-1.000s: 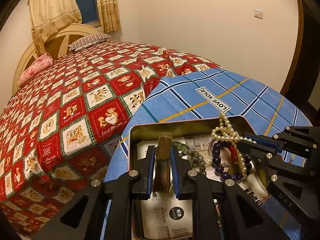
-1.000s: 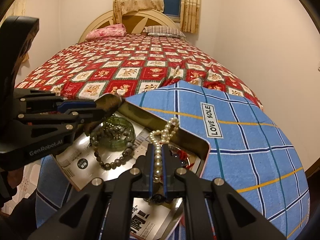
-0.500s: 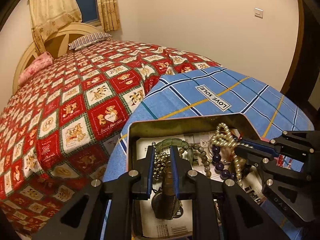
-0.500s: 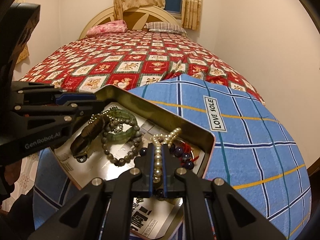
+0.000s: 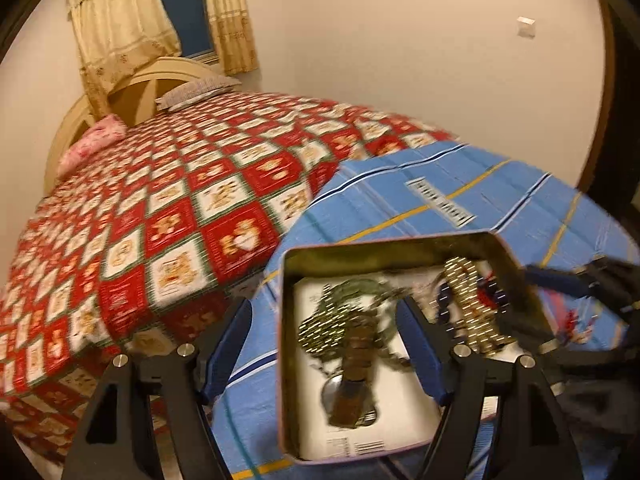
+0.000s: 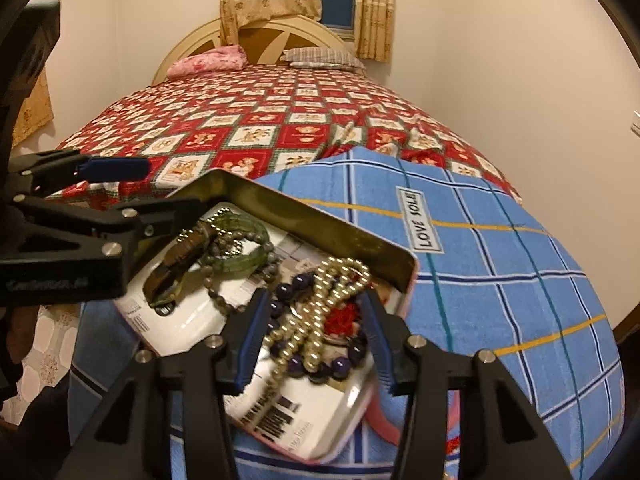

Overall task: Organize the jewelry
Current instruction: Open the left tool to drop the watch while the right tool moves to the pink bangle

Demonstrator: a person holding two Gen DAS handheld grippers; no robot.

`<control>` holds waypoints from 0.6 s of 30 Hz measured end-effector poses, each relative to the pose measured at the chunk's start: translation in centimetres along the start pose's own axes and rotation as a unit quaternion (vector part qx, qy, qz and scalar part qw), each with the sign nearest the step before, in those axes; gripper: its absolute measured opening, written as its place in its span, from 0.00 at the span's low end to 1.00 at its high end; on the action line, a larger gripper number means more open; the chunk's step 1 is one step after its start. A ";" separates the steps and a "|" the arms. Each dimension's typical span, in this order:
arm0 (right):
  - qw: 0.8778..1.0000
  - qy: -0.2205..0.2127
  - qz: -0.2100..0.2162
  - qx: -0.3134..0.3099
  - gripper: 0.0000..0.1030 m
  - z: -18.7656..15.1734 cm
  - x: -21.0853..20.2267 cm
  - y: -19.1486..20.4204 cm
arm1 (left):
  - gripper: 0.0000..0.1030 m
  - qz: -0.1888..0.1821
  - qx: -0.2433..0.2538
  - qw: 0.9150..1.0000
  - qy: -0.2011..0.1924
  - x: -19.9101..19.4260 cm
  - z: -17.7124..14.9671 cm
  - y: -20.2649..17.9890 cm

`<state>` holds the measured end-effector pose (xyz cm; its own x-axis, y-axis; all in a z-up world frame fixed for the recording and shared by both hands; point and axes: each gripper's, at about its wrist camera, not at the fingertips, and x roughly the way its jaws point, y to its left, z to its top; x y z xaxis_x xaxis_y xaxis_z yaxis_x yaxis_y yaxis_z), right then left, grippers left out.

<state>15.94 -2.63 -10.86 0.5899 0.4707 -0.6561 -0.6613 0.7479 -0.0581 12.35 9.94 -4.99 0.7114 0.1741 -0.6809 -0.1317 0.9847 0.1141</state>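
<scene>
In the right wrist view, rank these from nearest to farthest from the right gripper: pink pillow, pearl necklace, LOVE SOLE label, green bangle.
1. pearl necklace, between the right gripper's opening fingers.
2. green bangle, far-left part of the tin.
3. LOVE SOLE label, on the blue cloth beyond the tin.
4. pink pillow, at the headboard.

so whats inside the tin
Inside the tin: a pearl strand over purple beads, a green bangle, a brown watch, printed paper underneath. Its floor is mostly covered.

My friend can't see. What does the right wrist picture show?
The right gripper is opening above a pearl necklace lying in a metal tin of beaded bracelets. The tin sits on a blue checked towel beside a red quilted bed.
</scene>
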 end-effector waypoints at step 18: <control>0.989 0.077 -0.063 0.107 0.47 -4.4 0.2 -8.2 | 0.72 0.007 -0.007 1.000 0.016 0.5 -1.5 -2.8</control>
<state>19.39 -10.77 -13.83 0.5728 0.3028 -0.7617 -0.4638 0.8859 0.0034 12.07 7.31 -6.76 0.6872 0.1878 -0.7017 -0.1511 0.9818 0.1149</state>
